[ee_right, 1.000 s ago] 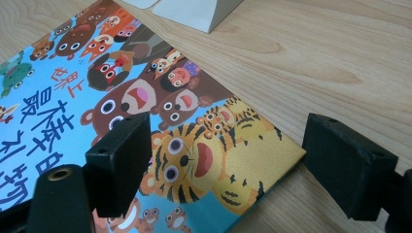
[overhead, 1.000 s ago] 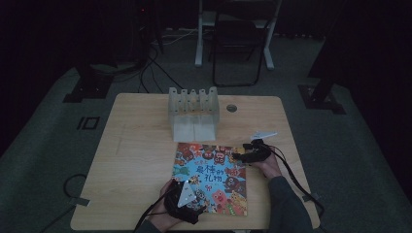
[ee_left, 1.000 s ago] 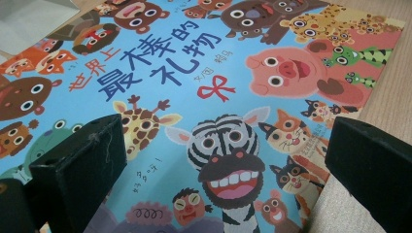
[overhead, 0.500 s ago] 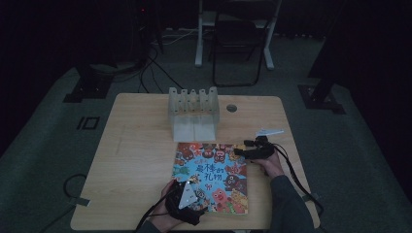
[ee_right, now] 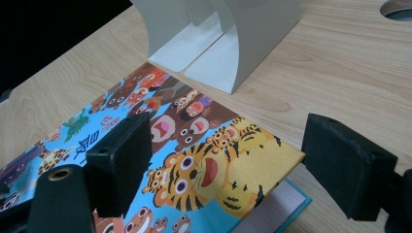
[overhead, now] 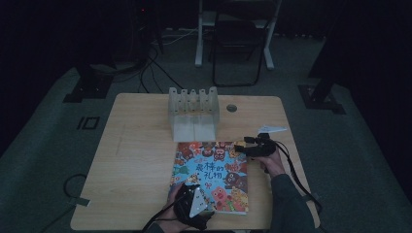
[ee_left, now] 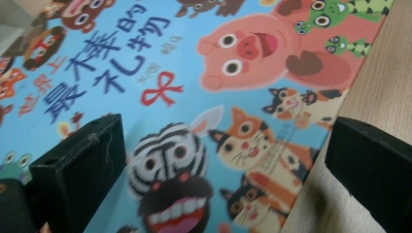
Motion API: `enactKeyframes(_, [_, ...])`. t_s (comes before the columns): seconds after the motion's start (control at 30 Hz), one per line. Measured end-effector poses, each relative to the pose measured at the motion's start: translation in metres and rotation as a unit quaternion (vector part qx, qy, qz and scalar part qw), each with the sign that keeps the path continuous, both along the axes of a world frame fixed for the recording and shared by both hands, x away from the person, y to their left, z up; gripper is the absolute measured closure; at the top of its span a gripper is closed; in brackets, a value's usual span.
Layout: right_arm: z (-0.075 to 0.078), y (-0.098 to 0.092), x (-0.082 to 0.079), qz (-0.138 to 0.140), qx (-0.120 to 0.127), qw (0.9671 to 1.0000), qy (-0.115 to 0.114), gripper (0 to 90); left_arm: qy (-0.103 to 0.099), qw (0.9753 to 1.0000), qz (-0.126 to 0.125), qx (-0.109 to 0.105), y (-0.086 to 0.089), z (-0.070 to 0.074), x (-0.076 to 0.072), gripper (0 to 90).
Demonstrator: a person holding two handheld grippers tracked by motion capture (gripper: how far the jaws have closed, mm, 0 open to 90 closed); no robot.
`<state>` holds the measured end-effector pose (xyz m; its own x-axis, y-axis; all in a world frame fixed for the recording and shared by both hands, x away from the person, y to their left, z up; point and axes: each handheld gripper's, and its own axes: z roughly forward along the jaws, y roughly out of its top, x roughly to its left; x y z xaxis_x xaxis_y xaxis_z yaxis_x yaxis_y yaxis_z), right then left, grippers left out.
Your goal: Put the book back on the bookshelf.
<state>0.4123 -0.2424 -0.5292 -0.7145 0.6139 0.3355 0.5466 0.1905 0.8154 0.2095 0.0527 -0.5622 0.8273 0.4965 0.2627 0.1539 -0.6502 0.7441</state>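
Tabletop: pale wooden tabletop (overhead: 141, 160), dark room around it.
Right gripper (ee_right: 228, 160): released, colourful animal picture book (ee_right: 194, 170) corner lifted between jaws; beige slotted book rack (ee_right: 228, 34) ahead.
Left gripper (ee_left: 218, 160): released over book.

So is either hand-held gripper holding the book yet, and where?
Neither. Both hand-held grippers, left and right, stand open over corners of the colourful animal picture book.

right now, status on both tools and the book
Left tool open at book's near edge. Right tool open over its far corner. Rack just beyond.
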Motion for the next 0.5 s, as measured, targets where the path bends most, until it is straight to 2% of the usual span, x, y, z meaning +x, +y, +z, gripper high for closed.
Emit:
enactKeyframes(0.07, [0.001, 0.0, 0.0, 0.001, 0.002, 1.0, -0.001, 18.6, -0.004, 1.0, 0.003, 0.002, -0.004, -0.001, 0.0, 1.4])
enactKeyframes(0.1, [0.002, 0.0, 0.0, 0.001, 0.004, 1.0, -0.001, 18.6, -0.01, 0.9998, 0.014, 0.009, -0.005, -0.002, 0.001, 1.4])
enactKeyframes(0.17, [0.003, 0.0, 0.0, 0.001, 0.004, 1.0, -0.002, 18.6, -0.009, 0.9997, 0.019, 0.01, -0.006, -0.003, 0.002, 0.8])
enactKeyframes(0.2, [0.004, 0.0, 0.0, 0.002, 0.004, 1.0, -0.003, 18.6, -0.015, 0.9994, 0.03, 0.0, -0.005, -0.002, 0.002, 0.8])
enactKeyframes(0.37, [0.01, 0.0, -0.001, 0.005, 0.009, 0.9999, -0.01, 19.4, -0.038, 0.9988, 0.03, -0.013, -0.002, 0.002, -0.004, 6.4])
enactKeyframes(0.5, [0.016, 0.001, -0.003, 0.005, 0.01, 0.9997, -0.02, 19.8, -0.043, 0.9983, 0.031, -0.025, 0.001, 0.007, -0.006, 7.0])
